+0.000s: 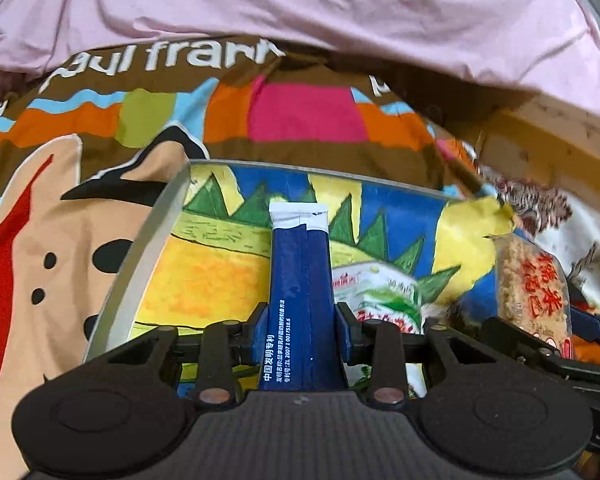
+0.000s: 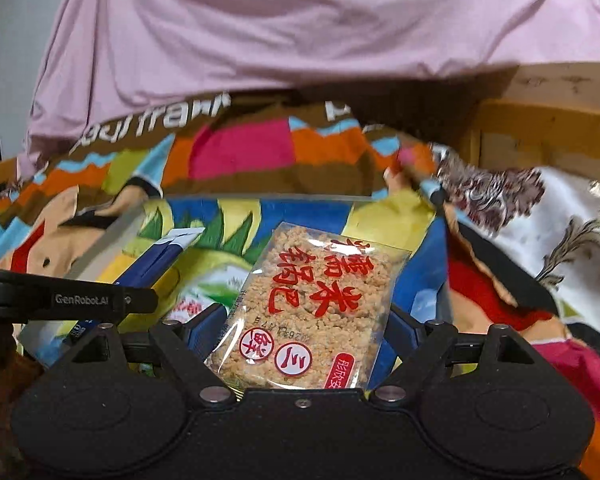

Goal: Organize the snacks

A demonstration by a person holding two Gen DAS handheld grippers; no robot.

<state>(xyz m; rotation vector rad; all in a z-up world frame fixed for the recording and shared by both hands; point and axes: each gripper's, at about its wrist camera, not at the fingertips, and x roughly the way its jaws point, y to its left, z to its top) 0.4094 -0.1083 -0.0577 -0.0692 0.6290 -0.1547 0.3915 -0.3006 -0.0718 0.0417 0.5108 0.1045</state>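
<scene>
My left gripper (image 1: 302,320) is shut on a dark blue stick packet (image 1: 302,280) with a white top end, held over a clear box. My right gripper (image 2: 300,324) is shut on a clear rice-cracker packet (image 2: 312,304) with red characters, also over the box. The cracker packet shows at the right of the left wrist view (image 1: 532,292). The blue stick packet shows at the left of the right wrist view (image 2: 156,264). A white and green snack packet (image 1: 380,296) lies in the box below both grippers.
The clear box's rim (image 1: 140,252) runs along the left and far side, over a colourful printed sheet. A pink cloth (image 1: 300,0) covers the back. A wooden frame (image 1: 548,136) and a floral cloth (image 2: 560,232) are at the right.
</scene>
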